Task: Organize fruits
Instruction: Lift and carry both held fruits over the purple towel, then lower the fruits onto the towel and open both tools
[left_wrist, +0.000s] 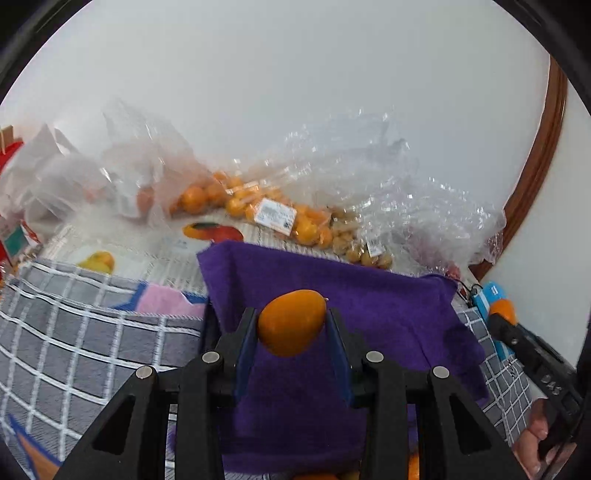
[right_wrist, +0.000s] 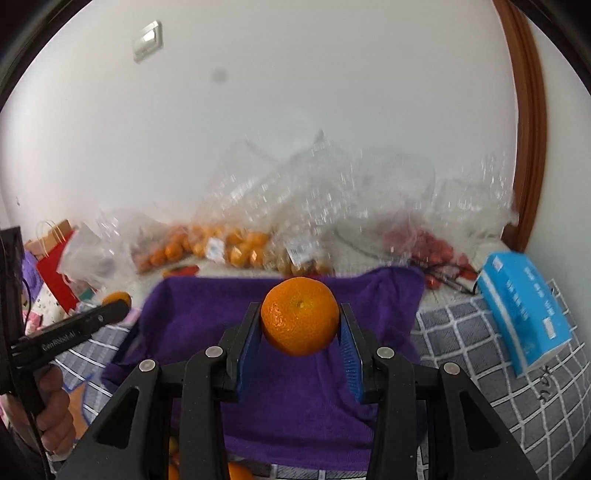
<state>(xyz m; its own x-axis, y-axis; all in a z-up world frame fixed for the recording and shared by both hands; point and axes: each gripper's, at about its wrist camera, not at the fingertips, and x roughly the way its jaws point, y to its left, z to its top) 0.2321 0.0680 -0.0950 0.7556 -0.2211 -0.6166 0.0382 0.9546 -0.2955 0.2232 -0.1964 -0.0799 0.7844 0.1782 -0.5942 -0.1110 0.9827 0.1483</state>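
Clear bags of fruit (left_wrist: 258, 206) are lying heaped across the middle of both views, against the wall. Below them a purple towel (left_wrist: 369, 314) is filling the lower centre. The right gripper (right_wrist: 300, 325) is clamping a mandarin (right_wrist: 300, 320) at frame centre; the left gripper (left_wrist: 291, 325) is pinching a smooth oval orange fruit (left_wrist: 291, 322) by its sides. Both fruits are sitting at the very fingertips, so a jolt could be rolling them out, the smooth oval fruit likeliest.
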